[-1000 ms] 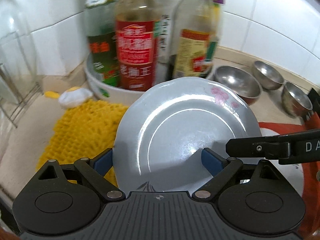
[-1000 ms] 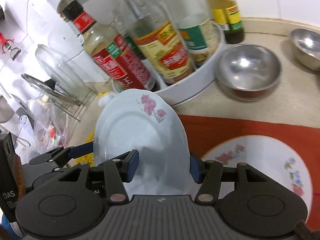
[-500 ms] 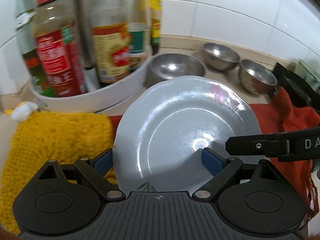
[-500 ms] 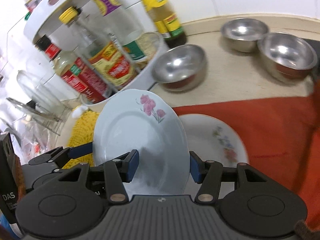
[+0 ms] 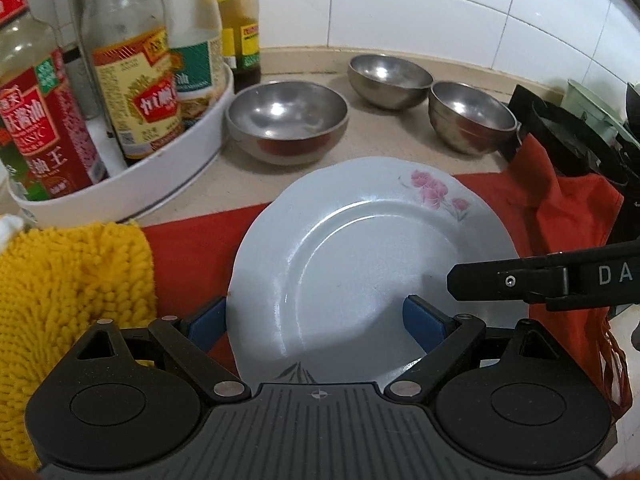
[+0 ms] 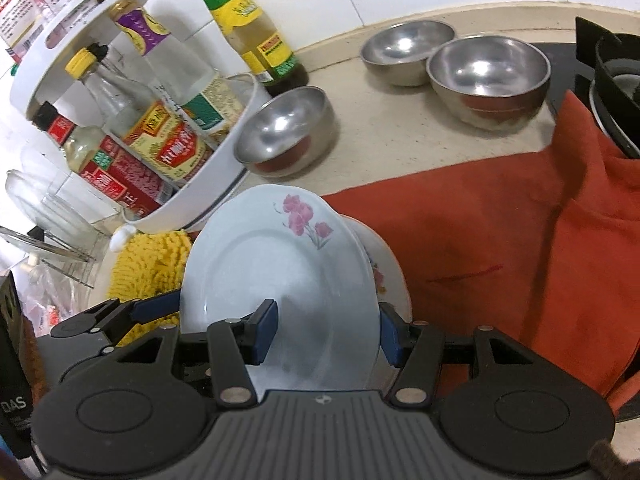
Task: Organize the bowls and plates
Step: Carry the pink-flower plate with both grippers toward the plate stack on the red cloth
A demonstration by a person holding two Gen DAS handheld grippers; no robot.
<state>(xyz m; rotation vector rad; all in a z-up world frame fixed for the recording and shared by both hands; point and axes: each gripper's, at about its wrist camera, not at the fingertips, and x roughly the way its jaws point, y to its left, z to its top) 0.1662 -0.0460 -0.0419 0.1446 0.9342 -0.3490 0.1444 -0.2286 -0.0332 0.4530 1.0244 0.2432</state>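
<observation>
A pale blue plate (image 5: pixel 360 264) with pink flowers hangs tilted above the red cloth, carried by both grippers at once. My left gripper (image 5: pixel 314 320) clamps it wide, one blue pad at the plate's left rim and the other on its face. My right gripper (image 6: pixel 326 332) is shut on the plate (image 6: pixel 280 264) too, one pad on the face and one behind the right rim. Under it lies a white flowered plate (image 6: pixel 386 276), mostly hidden. Three steel bowls (image 5: pixel 286 120) (image 5: pixel 390 80) (image 5: pixel 472 120) stand on the counter behind.
A white round rack (image 5: pixel 120 188) full of sauce bottles stands at the back left, a yellow chenille mat (image 5: pixel 68 280) in front of it. The red cloth (image 6: pixel 500 248) covers the near counter. A black stove (image 5: pixel 568 136) borders the right; a glass lid rack (image 6: pixel 44 216) is far left.
Both grippers carried the blue plate rightward and slightly down, from over the yellow mat and bottles to over the red cloth and the flowered plate. Neither grip changed.
</observation>
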